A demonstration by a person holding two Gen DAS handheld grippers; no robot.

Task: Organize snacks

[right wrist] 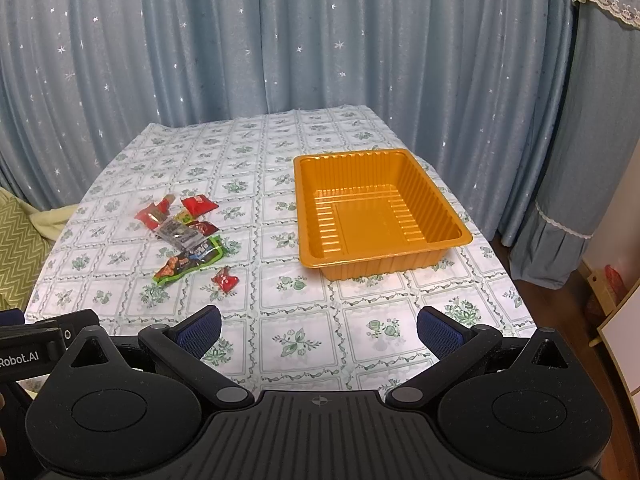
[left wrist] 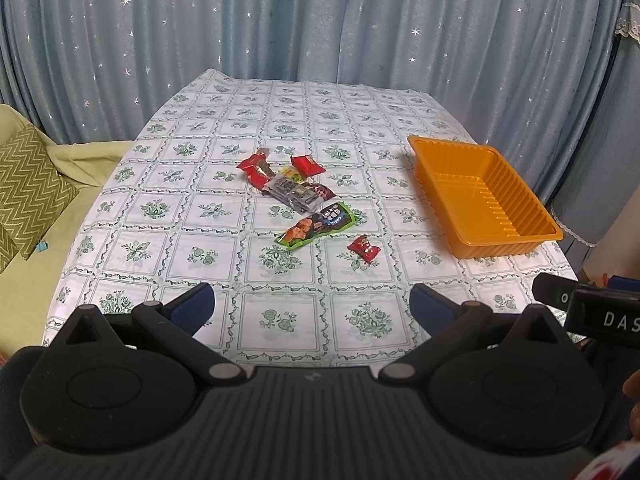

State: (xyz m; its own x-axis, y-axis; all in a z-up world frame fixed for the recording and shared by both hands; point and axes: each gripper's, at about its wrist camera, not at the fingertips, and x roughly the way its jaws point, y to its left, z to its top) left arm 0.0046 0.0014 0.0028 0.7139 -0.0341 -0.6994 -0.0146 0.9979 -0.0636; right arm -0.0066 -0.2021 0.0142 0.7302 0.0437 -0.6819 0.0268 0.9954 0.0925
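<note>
A pile of snack packets lies mid-table: a green-edged packet (left wrist: 316, 226) (right wrist: 188, 258), a grey packet (left wrist: 290, 192) (right wrist: 178, 236), red packets (left wrist: 307, 164) (right wrist: 198, 204) and one small red packet (left wrist: 364, 249) (right wrist: 225, 279) apart at the near side. An empty orange tray (left wrist: 516, 240) (right wrist: 306, 208) stands to the right of them. My left gripper (left wrist: 312, 308) is open and empty, above the near table edge. My right gripper (right wrist: 318, 332) is open and empty, nearer the tray. Each gripper's body shows at the other view's edge.
The table wears a white cloth with green flower squares (left wrist: 280, 320) (right wrist: 380, 328). Blue star curtains (left wrist: 320, 20) hang close behind. A green sofa with a zigzag cushion (left wrist: 28, 188) is at the left. A white board (right wrist: 624, 320) stands at the right.
</note>
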